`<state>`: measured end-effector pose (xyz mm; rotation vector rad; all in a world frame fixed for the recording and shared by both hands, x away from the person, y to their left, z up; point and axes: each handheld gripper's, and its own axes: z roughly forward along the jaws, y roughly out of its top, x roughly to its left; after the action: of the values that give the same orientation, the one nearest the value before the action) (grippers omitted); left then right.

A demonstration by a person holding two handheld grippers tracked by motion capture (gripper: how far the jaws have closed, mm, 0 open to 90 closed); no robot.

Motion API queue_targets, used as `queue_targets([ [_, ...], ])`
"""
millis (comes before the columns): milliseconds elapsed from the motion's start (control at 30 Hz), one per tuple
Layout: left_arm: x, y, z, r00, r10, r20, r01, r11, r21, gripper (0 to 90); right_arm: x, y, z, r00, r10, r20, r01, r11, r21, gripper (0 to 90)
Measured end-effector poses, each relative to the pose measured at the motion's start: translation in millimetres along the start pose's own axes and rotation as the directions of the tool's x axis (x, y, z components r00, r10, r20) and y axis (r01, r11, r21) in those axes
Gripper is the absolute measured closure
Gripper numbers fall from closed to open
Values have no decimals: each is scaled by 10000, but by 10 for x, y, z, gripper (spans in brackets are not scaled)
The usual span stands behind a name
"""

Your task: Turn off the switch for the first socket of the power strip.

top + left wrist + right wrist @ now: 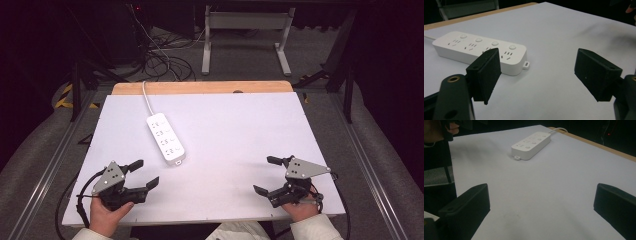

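A white power strip (166, 139) with several sockets and round buttons lies slanted on the white table top (235, 135), left of the middle; its white cable (147, 97) runs off the far edge. My left gripper (143, 173) rests near the front left corner, held by a hand, open and empty. The strip (480, 51) lies just beyond its left jaw. My right gripper (266, 175) sits near the front right corner, open and empty, well apart from the strip (531, 145).
A wooden strip (200, 87) borders the table's far edge. Beyond it the floor holds tangled cables (160, 55) and a white desk frame (245, 35). Metal rails (55, 160) run along both sides of the table.
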<state>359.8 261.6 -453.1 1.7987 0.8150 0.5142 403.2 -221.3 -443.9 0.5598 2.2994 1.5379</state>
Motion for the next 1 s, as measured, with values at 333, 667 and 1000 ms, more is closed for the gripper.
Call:
queue_targets([
  [333, -36, 26, 3, 9983, 555, -200, -552, 9983, 165, 245, 1, -10, 6, 10000, -19, -86, 20, 10000, 23, 20],
  [667, -58, 53, -2, 9980, 619, -94, -618, 9979, 189, 250, 15, -6, 20, 9999, -41, -138, 42, 10000, 84, 20],
  [1000, -55, 106, 2, 9983, 577, -1, -576, 9980, 242, 275, 6, -13, 52, 9996, -5, -282, 9, 9999, 162, 23],
])
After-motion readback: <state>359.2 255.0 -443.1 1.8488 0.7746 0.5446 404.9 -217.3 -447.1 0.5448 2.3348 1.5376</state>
